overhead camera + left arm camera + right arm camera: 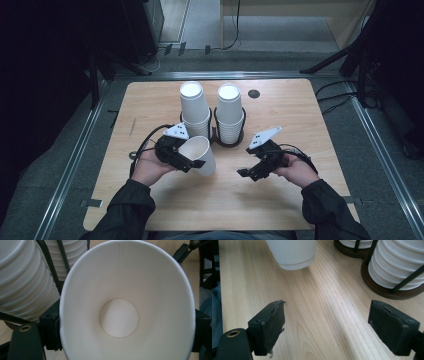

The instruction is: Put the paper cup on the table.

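Cup position: the paper cup (200, 154) sits between the jaws of the left gripper (192, 161), pinched at its sides, tilted, near the worktop's (150, 100) middle.
Cup appearance: plain white, empty, mouth facing the left gripper.
Right gripper (247, 172): jaws spread, nothing between them.

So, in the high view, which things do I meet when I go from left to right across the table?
left gripper → held paper cup → right cup stack → right gripper
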Demonstrator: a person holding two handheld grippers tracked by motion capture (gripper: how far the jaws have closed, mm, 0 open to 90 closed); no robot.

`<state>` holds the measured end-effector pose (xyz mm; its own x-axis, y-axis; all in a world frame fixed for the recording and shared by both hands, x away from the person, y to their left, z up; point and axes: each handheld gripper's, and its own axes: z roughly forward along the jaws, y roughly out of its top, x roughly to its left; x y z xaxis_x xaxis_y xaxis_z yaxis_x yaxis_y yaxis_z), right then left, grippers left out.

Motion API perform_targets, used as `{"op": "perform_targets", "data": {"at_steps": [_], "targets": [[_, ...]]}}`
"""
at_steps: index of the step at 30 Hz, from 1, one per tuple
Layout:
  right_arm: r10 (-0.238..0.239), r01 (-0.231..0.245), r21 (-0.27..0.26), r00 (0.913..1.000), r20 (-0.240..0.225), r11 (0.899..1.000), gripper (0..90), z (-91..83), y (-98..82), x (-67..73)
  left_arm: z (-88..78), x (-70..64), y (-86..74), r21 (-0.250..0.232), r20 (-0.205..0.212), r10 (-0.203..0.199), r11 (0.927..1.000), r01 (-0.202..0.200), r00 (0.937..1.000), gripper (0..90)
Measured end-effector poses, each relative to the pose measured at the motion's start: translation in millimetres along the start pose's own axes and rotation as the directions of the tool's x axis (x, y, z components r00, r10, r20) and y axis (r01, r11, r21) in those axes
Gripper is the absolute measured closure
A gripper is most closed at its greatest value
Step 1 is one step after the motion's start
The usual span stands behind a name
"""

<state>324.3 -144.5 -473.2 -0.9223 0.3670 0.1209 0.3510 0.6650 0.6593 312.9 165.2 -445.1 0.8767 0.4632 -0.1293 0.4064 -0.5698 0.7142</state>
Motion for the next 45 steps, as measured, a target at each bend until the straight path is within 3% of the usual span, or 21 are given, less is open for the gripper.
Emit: {"op": "perform_targets", "data": {"at_steps": [11, 14, 21, 30, 34, 38, 45], "targets": [[-0.009, 0.009, -0.005, 1.0, -0.002, 1.0, 14.1, -0.1, 4.6, -3.7, -13.0, 8.6, -13.6, 0.003, -0.024, -0.047, 0.9989, 0.047, 0.9986, 14.5], [-0.012, 0.012, -0.003, 0.9999, -0.007, 1.0, 14.2, 1.0, 5.8, -4.5, -15.1, 10.4, -16.6, 0.0, -0.022, -0.043, 0.9991, 0.043, 0.9988, 14.5], [-0.016, 0.016, 0.004, 0.9998, -0.012, 1.0, 14.1, 3.6, 7.1, -5.0, -22.6, 17.8, -23.6, 0.004, -0.058, -0.072, 0.9973, 0.073, 0.9957, 14.5], [-0.002, 0.002, 0.0, 0.9998, -0.02, 1.0, 14.4, 5.6, 6.0, -12.0, -37.1, 25.1, -30.7, -0.01, -0.109, -0.104, 0.9946, 0.103, 0.9886, 14.4], [0.006, -0.005, 0.008, 0.9998, -0.02, 1.0, 14.4, 7.8, 6.1, -12.7, -43.6, 31.7, -36.1, -0.013, -0.125, -0.127, 0.9919, 0.126, 0.984, 14.4], [0.006, -0.005, 0.008, 0.9998, -0.021, 1.0, 14.4, 7.8, 6.6, -13.4, -49.6, 35.4, -40.1, -0.011, -0.169, -0.133, 0.9911, 0.133, 0.9766, 14.4], [0.0, 0.001, 0.016, 0.9998, -0.018, 1.0, 14.4, 9.1, 6.2, -13.3, -59.8, 45.7, -47.9, -0.028, -0.182, -0.175, 0.9846, 0.173, 0.9676, 14.4]]}}
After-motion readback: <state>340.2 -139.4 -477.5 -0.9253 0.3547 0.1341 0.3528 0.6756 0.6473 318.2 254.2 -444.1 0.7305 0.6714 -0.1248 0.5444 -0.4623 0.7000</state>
